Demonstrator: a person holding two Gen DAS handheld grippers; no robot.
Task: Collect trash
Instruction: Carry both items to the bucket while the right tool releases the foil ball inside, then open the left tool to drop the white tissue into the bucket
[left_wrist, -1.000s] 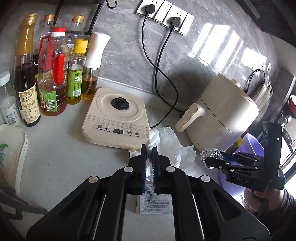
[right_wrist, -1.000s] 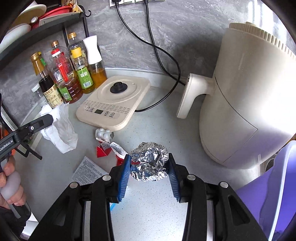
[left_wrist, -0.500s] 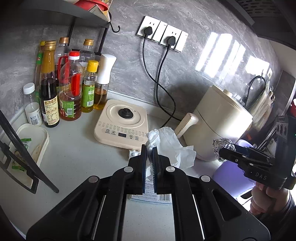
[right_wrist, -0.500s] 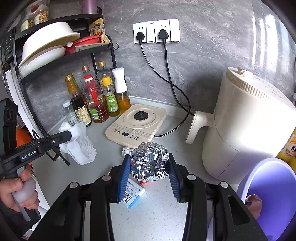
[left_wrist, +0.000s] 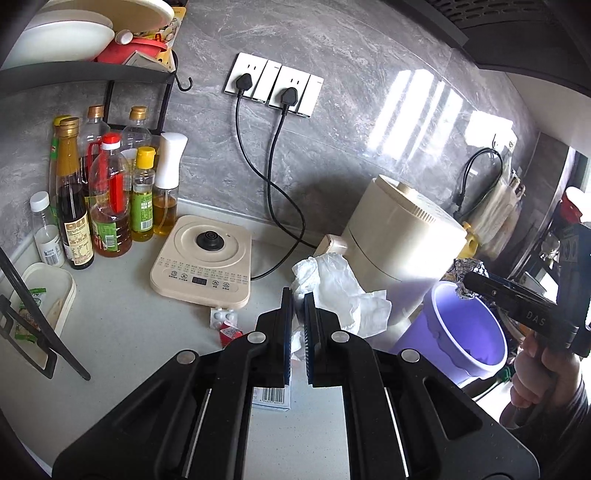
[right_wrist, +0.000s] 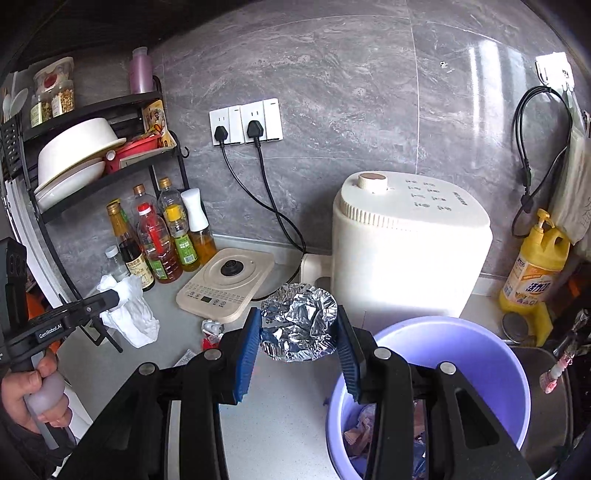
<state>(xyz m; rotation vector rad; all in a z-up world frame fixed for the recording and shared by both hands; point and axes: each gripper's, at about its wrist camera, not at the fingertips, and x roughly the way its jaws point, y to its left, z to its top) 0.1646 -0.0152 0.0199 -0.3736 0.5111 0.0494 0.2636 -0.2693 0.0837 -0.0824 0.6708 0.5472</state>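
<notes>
My left gripper (left_wrist: 299, 297) is shut on a crumpled white tissue (left_wrist: 343, 291), which hangs above the counter. The right wrist view shows the same gripper (right_wrist: 110, 295) and the tissue (right_wrist: 129, 317) at the left. My right gripper (right_wrist: 298, 314) is shut on a ball of aluminium foil (right_wrist: 299, 328), held up just left of the purple bin (right_wrist: 480, 332). Seen from the left wrist, the foil (left_wrist: 467, 266) sits over the bin's rim (left_wrist: 436, 291). A blister pack (left_wrist: 222, 316), a red wrapper (left_wrist: 229, 332) and a small barcoded box (left_wrist: 271, 398) lie on the counter.
A beige induction base (left_wrist: 205, 254) and a cream air fryer (left_wrist: 399, 236) stand by the wall, with cords running to the sockets. Oil and sauce bottles (left_wrist: 110, 206) cluster at the left under a black rack. A yellow detergent bottle (right_wrist: 535, 266) stands at the right.
Both grippers have risen and drawn back from the counter. The right one has carried the foil over to the purple bin, which has come fully into view.
</notes>
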